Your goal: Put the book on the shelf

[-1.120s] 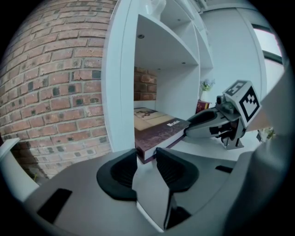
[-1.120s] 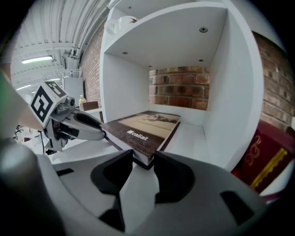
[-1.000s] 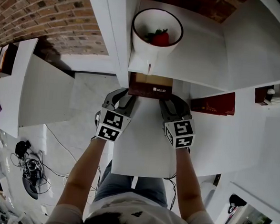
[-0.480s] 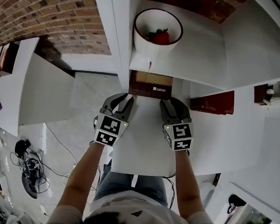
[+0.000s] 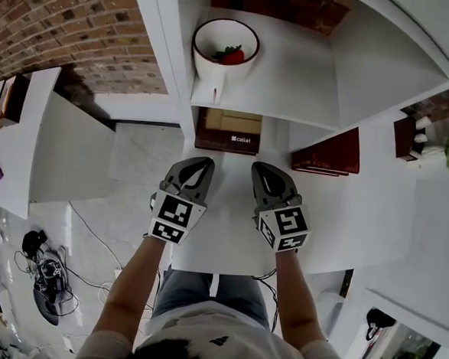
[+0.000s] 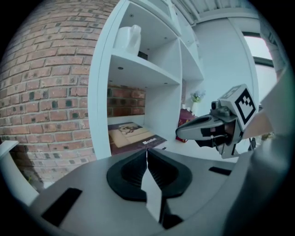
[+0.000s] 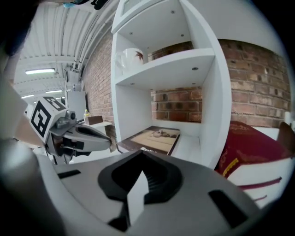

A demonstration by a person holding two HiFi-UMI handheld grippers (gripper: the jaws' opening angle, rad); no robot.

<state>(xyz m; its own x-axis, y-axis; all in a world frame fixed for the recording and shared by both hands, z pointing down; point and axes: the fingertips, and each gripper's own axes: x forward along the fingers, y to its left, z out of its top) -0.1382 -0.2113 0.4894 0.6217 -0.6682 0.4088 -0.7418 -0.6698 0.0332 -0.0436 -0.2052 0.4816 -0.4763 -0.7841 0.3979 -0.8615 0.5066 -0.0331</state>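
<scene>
So the flat dark brown book with the tan cover picture [image 5: 228,131] is lying in the lower compartment of the white shelf unit [image 5: 308,73], on the left side. The left gripper [image 5: 202,164] and right gripper [image 5: 259,170] both hover just in front of it, not touching it, jaws clenched together on nothing. A white bowl holding a red strawberry [image 5: 225,44] sits on the board above.

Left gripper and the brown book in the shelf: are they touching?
Apart. The head view shows a strip of white surface between the left gripper, jaws shut, and the book.
</scene>
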